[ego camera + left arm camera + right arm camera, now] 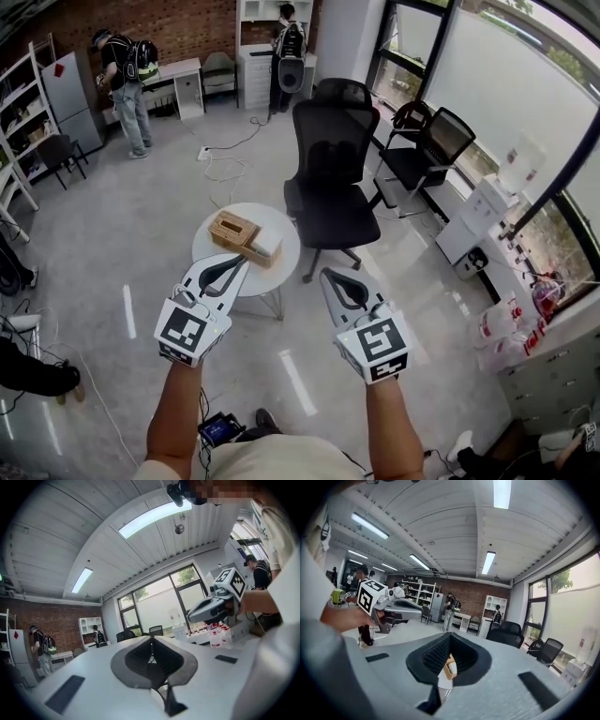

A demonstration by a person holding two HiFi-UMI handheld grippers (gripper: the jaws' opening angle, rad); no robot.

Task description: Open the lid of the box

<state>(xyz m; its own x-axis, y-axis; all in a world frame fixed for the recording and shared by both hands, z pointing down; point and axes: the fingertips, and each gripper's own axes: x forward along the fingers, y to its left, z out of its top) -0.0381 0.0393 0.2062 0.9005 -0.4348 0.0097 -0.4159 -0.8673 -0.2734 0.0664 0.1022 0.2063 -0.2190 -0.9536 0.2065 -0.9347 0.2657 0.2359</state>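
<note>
The small round desk [289, 231] stands on open floor [141, 234], bare on its near and left sides, so nothing stands between the box [246, 239] on it and the left gripper [234, 263] or the right gripper [330, 275], both held out on the near side. A black office chair [333, 187] stands close at the desk's far right and crowds that side. Around the box the desk top is bare, with most room along the near and right rim
</note>
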